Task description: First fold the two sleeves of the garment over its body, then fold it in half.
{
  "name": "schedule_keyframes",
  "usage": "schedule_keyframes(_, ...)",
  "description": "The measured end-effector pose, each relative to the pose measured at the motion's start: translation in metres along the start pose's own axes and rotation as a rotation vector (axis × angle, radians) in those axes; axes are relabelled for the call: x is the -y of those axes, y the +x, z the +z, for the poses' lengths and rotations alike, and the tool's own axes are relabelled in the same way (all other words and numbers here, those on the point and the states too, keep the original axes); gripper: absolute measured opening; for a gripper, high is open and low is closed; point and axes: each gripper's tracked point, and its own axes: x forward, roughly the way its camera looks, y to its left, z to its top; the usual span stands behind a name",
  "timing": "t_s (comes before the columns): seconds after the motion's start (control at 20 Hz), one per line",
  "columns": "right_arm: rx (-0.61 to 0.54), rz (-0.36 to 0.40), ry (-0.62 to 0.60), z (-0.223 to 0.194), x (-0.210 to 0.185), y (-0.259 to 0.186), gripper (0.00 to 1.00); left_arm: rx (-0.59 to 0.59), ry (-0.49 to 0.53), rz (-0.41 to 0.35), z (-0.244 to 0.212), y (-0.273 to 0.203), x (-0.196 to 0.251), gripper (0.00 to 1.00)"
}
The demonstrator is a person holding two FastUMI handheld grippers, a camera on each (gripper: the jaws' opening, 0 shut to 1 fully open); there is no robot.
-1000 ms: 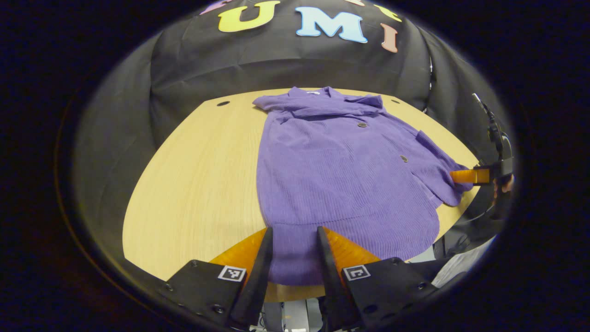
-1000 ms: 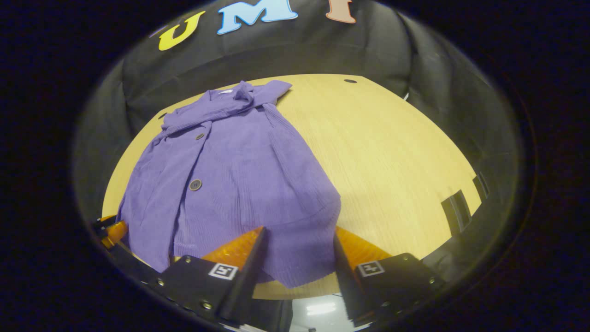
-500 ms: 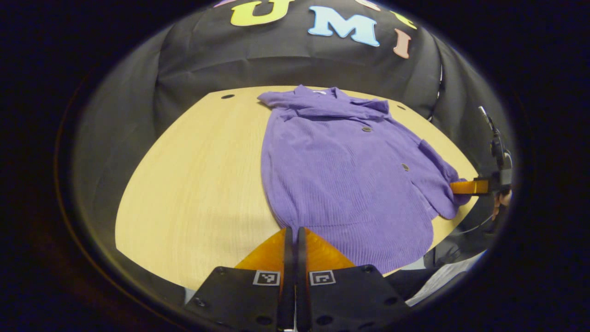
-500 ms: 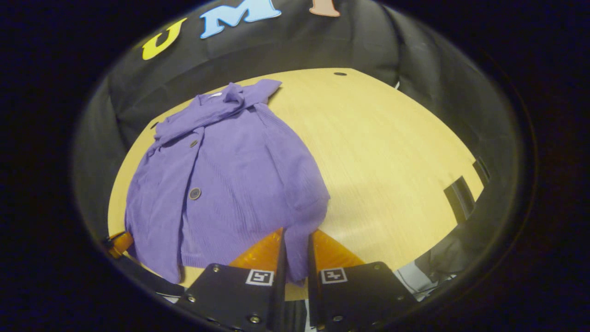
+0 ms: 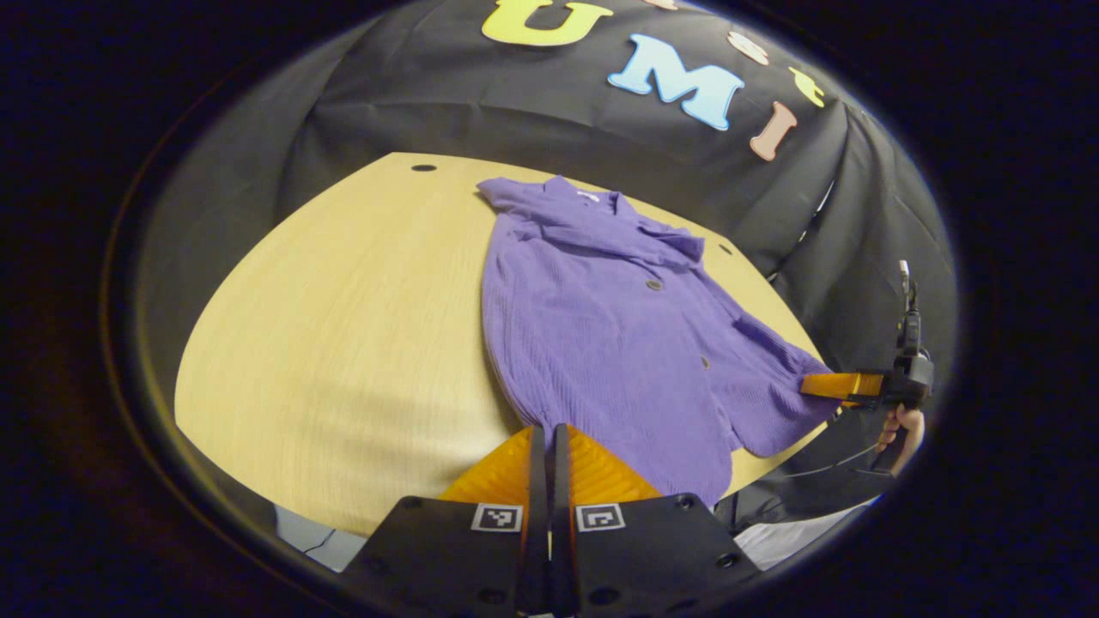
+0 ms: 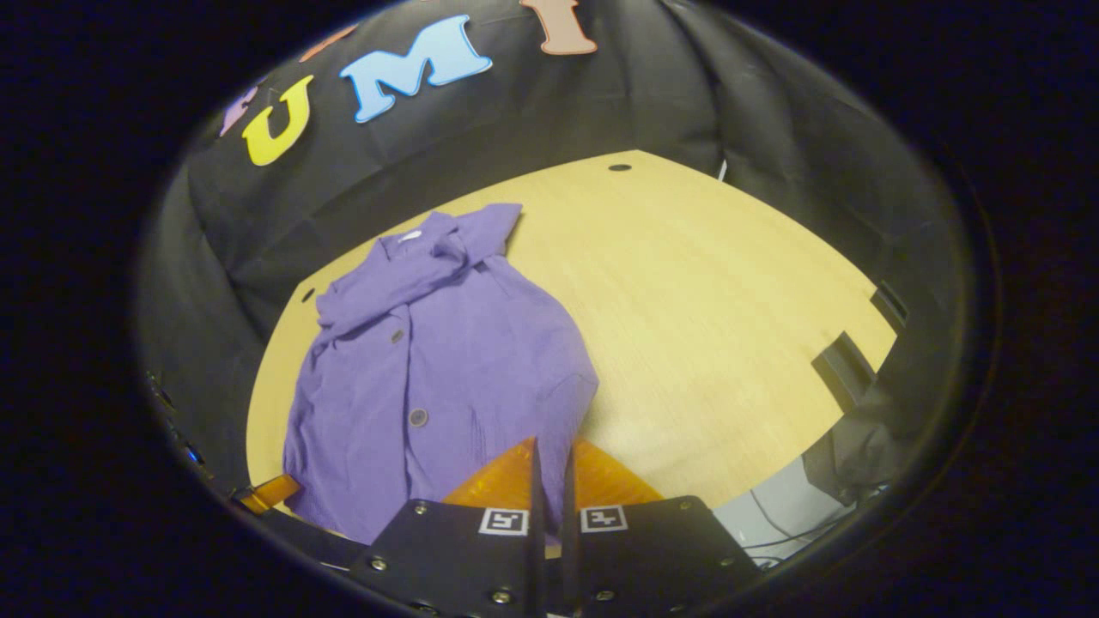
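Purple garment (image 5: pixel 618 335) lies flat on the wooden table (image 5: pixel 343 326), collar far, sleeves folded in over the body. Left gripper (image 5: pixel 544 446) and right gripper (image 6: pixel 549 459) each pinch a near hem corner, fingers together on cloth. Judged step: the half fold. Lift both corners evenly, carry toward the collar, keep the hem taut. Table holes (image 6: pixel 620 167) lie well apart; path looks unobstructed.
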Motion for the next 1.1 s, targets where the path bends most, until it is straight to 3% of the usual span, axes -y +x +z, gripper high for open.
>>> schedule_keyframes(0.35, 0.089, 0.097, -0.054, 0.061, -0.039, -0.012, 0.07, 0.103, -0.041, -0.086, 0.074, -0.008, 0.038, 0.08)
schedule_keyframes(0.6, 0.134, 0.163, -0.100, 0.108, -0.065, -0.005, 0.07, 0.178, -0.042, -0.086, 0.142, 0.003, 0.043, 0.09)
schedule_keyframes(1.05, 0.192, 0.297, -0.060, 0.207, -0.099, 0.032, 0.07, 0.253, -0.083, -0.053, 0.246, 0.050, 0.036, 0.09)
schedule_keyframes(1.1, 0.189, 0.308, -0.060, 0.215, -0.102, 0.041, 0.04, 0.261, -0.088, -0.048, 0.256, 0.059, 0.034, 0.08)
